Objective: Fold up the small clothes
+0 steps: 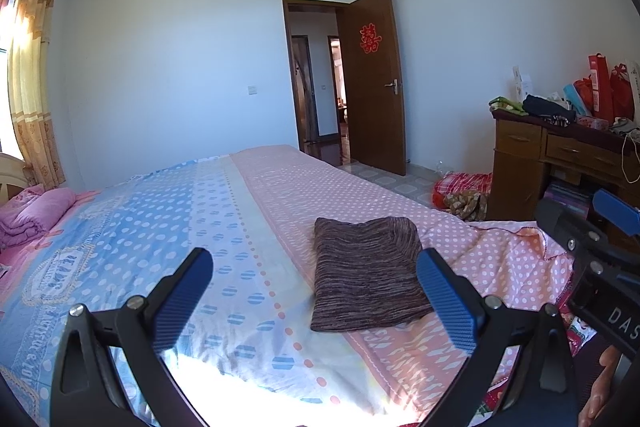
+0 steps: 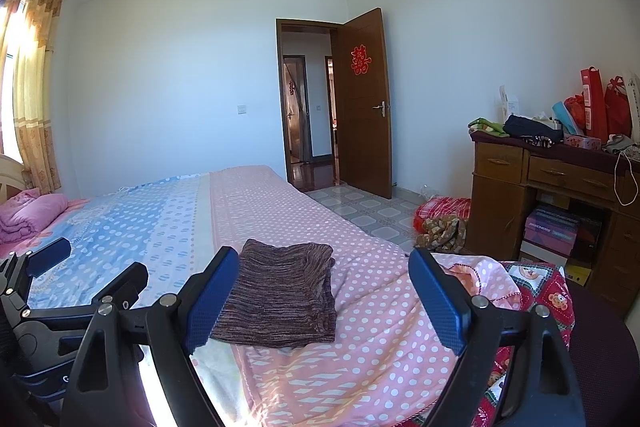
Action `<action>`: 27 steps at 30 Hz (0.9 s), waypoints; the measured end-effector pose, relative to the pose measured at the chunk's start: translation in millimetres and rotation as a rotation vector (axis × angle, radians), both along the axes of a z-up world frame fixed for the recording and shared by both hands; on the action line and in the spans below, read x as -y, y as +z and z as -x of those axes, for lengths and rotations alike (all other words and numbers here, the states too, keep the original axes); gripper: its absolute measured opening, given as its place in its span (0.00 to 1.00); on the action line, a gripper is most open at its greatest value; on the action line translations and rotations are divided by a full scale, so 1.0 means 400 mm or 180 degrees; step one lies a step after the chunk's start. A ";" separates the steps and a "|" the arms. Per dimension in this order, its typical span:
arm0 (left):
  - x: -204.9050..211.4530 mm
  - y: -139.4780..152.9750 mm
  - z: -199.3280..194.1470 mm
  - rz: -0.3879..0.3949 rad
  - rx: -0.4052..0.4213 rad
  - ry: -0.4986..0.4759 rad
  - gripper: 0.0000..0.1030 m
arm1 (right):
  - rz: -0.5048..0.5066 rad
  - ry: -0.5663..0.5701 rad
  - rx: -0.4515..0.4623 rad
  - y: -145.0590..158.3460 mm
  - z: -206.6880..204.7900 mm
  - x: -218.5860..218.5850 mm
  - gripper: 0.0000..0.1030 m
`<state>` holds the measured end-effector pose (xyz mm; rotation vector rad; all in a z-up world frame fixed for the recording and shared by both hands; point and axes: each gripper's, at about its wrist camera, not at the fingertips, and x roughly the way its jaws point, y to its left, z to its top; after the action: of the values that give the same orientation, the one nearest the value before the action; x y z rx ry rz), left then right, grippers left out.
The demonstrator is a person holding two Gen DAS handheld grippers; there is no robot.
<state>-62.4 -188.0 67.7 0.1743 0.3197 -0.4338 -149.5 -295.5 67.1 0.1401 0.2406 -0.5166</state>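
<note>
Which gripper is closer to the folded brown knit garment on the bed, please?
Hard to call, perhaps the right gripper: the folded brown knit garment lies just beyond its left finger. For the left gripper, it lies toward the right finger. Both open, touching nothing.

Brown-purple striped knit garment (image 1: 366, 275), pink polka-dot and blue dotted bedsheet (image 1: 256, 195), blue gripper pads (image 1: 448, 301)

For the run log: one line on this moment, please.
left gripper: open, empty | right gripper: open, empty | garment: folded, on bed

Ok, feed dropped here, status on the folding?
Left gripper open, empty. Right gripper open, empty. Brown knit garment folded flat on bedspread. Nothing in the way.
</note>
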 end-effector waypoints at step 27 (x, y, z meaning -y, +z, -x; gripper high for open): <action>0.000 -0.014 -0.018 -0.0070 -0.0065 0.0119 1.00 | -0.0009 -0.0031 0.0001 -0.002 -0.001 -0.003 0.85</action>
<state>-55.0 -187.8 62.0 0.1850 0.3475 -0.3953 -149.2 -294.4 66.4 0.1442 0.2405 -0.5261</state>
